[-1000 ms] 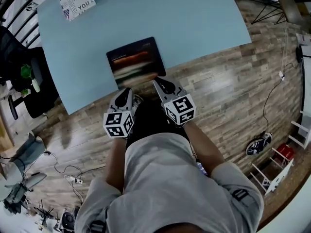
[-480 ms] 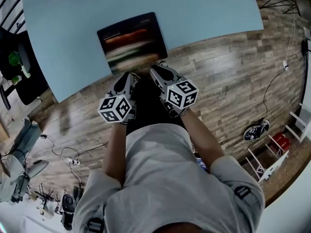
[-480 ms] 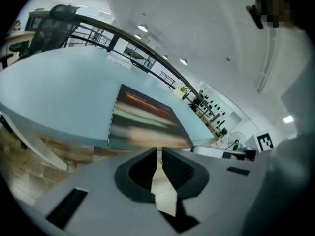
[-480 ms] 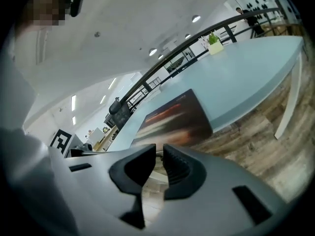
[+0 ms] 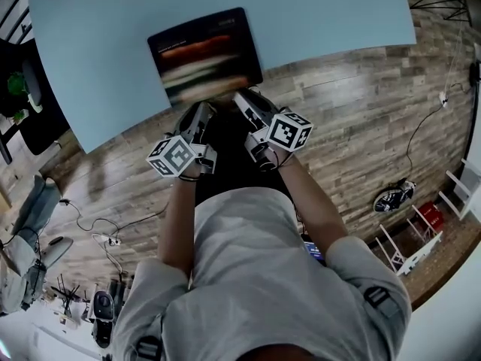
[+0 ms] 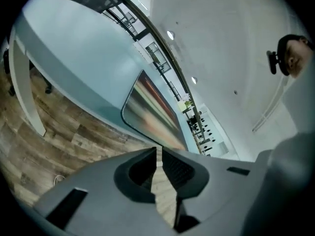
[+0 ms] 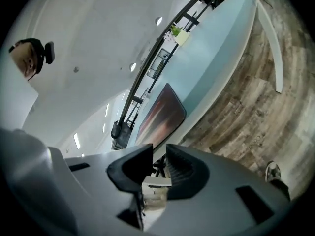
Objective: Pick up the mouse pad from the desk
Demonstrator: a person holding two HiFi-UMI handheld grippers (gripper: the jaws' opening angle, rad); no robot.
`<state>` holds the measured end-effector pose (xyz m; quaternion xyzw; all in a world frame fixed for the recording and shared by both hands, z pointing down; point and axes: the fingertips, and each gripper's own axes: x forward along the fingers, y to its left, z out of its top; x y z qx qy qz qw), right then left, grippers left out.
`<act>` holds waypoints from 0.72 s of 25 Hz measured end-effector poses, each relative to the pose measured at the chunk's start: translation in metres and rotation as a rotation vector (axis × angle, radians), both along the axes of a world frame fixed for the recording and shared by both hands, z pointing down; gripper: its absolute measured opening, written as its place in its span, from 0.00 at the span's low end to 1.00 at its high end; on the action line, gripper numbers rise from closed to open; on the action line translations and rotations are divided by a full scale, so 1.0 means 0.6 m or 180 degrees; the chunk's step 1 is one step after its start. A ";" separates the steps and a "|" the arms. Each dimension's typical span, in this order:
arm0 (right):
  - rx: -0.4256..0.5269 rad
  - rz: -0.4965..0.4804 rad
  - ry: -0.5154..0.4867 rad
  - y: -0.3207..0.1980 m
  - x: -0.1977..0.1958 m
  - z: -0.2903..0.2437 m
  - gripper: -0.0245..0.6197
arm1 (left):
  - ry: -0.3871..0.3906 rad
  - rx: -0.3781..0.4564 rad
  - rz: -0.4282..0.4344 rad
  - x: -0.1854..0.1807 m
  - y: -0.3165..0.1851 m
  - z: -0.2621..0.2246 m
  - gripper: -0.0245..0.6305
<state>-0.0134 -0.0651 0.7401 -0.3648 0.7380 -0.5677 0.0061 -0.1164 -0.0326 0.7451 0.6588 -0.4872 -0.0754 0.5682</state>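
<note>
The pale blue tabletop (image 5: 316, 13) has drawn nearer in your head view over the last second, so you are closing in. The dark mouse pad (image 5: 204, 55) lies flat at its near edge, left of the middle, untouched. Your left tool (image 5: 200, 113) and right tool (image 5: 242, 101) now reach that edge, each narrowed to a slit, empty. The pad's corner print is too small to read.

smooth matt blue desk (image 5: 323, 13); slightly glossy mouse pad (image 5: 204, 55); wood-grain plank floor (image 5: 361, 104).
</note>
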 end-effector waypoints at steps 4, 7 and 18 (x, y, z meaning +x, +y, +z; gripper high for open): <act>-0.0051 0.0075 -0.0087 -0.002 0.003 0.003 0.20 | 0.0236 0.0010 -0.0103 0.003 0.000 0.000 0.14; -0.0044 0.0027 -0.0091 0.000 -0.002 0.003 0.20 | 0.0339 0.0022 -0.0096 0.005 0.009 -0.002 0.19; -0.0060 0.0144 -0.0153 -0.012 0.003 0.000 0.20 | 0.0536 0.0079 -0.0135 0.007 -0.016 -0.012 0.20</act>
